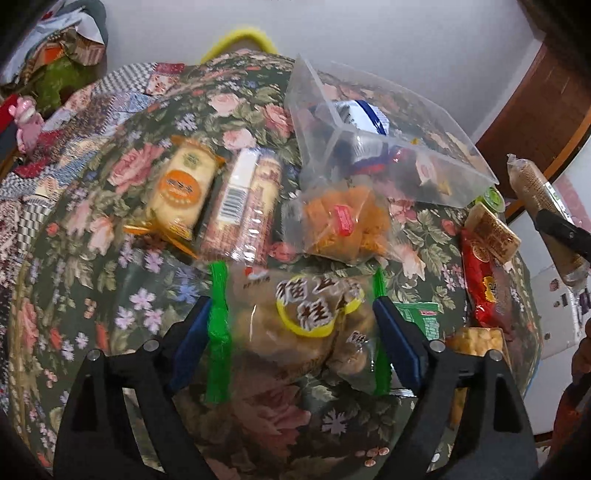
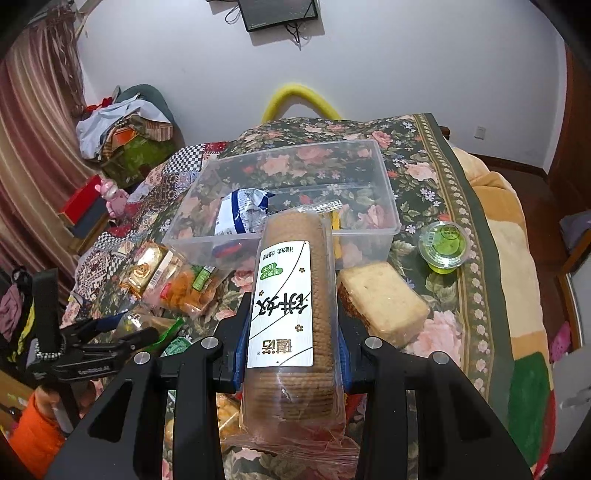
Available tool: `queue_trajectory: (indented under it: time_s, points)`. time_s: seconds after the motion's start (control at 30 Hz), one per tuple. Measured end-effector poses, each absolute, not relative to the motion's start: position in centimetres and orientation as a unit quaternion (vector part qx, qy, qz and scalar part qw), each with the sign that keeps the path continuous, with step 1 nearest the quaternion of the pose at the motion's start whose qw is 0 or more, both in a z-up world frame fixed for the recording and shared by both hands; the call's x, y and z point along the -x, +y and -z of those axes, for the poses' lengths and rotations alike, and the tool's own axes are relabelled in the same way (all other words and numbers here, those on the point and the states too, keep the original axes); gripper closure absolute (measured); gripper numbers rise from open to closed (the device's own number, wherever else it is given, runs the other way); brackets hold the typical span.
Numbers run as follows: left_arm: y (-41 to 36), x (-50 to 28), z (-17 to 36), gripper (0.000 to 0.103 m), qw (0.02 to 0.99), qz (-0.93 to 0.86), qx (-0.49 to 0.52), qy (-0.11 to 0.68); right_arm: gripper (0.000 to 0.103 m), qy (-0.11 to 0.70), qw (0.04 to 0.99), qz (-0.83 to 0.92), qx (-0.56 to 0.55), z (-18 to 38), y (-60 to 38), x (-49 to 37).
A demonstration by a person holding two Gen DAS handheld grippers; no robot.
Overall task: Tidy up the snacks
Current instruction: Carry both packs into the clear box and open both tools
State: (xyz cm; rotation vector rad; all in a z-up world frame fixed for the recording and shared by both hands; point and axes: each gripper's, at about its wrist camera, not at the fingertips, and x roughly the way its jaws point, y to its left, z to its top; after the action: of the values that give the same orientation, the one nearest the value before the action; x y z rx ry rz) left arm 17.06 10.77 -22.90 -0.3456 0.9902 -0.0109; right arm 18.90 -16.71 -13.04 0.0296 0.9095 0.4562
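- A floral cloth [image 2: 424, 155] in dark green with pink roses covers the surface carrying the snacks; white walls stand behind, a striped curtain [image 2: 33, 147] hangs at 9 o'clock of the right wrist view, and a dark screen [image 2: 277, 13] is fixed to the wall at 12 o'clock.
- A clear plastic box [image 2: 384, 206] sits on the cloth near the middle of the right wrist view, with a blue-and-white packet [image 2: 240, 212] lying inside it.
- The right claw [image 2: 291, 339] is clamped on a long sleeve of round biscuits [image 2: 291, 295] with a white label, held above the cloth with its far end pointing toward the box.
- The left claw [image 1: 291, 332] has its jaws spread on either side of a clear bag with green sealed edges [image 1: 295, 317]; whether the pads touch the bag I cannot tell.
- At 11 o'clock from that bag lie an orange-labelled cake pack [image 1: 181, 192] and a barcoded biscuit roll [image 1: 240, 199]; a bag of orange crisps [image 1: 343, 221] lies at 12 o'clock, just below the box.
- A green jelly cup [image 2: 445, 245] stands at 3 o'clock of the box, and a wrapped pale cake slab [image 2: 384, 299] lies at 5 o'clock of it.
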Motion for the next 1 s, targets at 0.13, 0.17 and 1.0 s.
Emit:
queue_trajectory:
  time_s: [0.13, 0.17, 1.0]
  points:
    - [10.9, -17.2, 23.7, 0.047, 0.857, 0.020, 0.186, 0.481, 0.069, 0.436, 0.873, -0.219, -0.013, 13.2, -16.6, -18.8]
    - [10.9, -17.2, 23.6, 0.049, 0.859, 0.019, 0.184, 0.478, 0.069, 0.436, 0.873, -0.220, -0.013, 13.2, -16.6, -18.8]
    - [7.2, -22.6, 11.0, 0.051, 0.930, 0.051, 0.095, 0.352, 0.069, 0.379, 0.902, -0.207, -0.009, 9.4, -16.5, -23.9]
